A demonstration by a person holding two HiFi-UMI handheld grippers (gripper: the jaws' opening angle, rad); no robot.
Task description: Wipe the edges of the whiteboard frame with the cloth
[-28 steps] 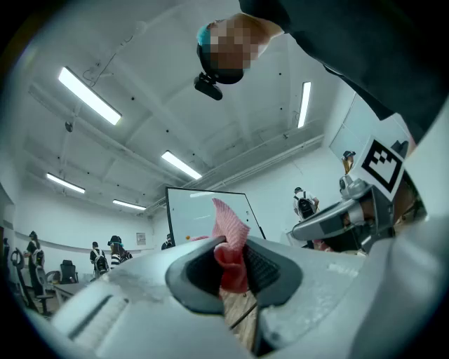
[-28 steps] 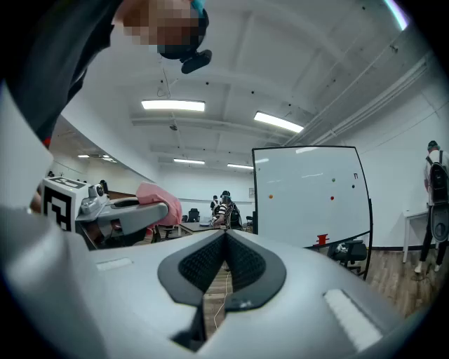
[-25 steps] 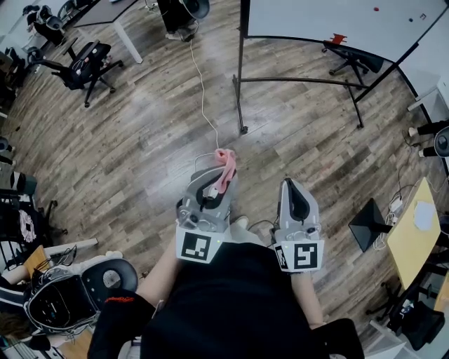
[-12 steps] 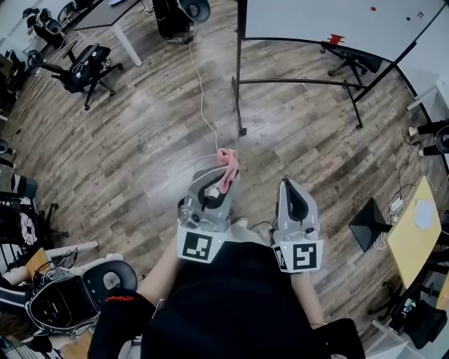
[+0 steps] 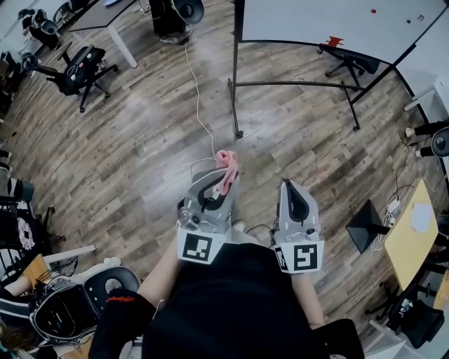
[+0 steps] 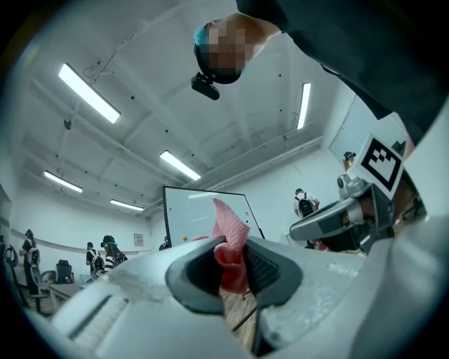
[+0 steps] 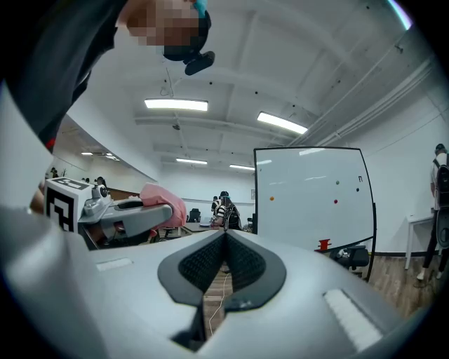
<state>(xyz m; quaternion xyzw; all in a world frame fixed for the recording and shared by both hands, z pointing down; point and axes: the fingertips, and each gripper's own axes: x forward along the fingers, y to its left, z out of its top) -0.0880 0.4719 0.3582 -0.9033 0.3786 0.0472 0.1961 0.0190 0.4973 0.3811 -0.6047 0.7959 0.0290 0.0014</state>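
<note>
Left claw: your left claw (image 5: 219, 181) is clamped on the pink cloth (image 5: 226, 165). In the left gripper view the pads pinch its middle and a loose fold stands up past the tips.
Right claw: your right claw (image 5: 295, 189) has its jaws pressed together with nothing between them (only a sliver of floor shows below the pads).
Where both sit: you hold the two claws side by side, close in front of your body and pointing ahead over the wooden floor (image 5: 133, 147).
Cloth: it is in the air at the left claw's tips and touches nothing else.
Whiteboard: the whiteboard (image 5: 337, 17) stands ahead on its dark stand (image 5: 234, 84), well apart from both claws, with a white cable (image 5: 197, 91) trailing across the floor towards it.
Frame: its dark frame (image 7: 255, 203) shows plainly in the right gripper view, with no cloth on it yet.
Step in hand: by the look of it you are on the approach, cloth secured and wiping not begun.
Next move: close the gap to the board, raise the left claw so the protruding fold meets one frame edge, then run along it. Probably keep the grip firm, since only a short fold sticks out.
</note>
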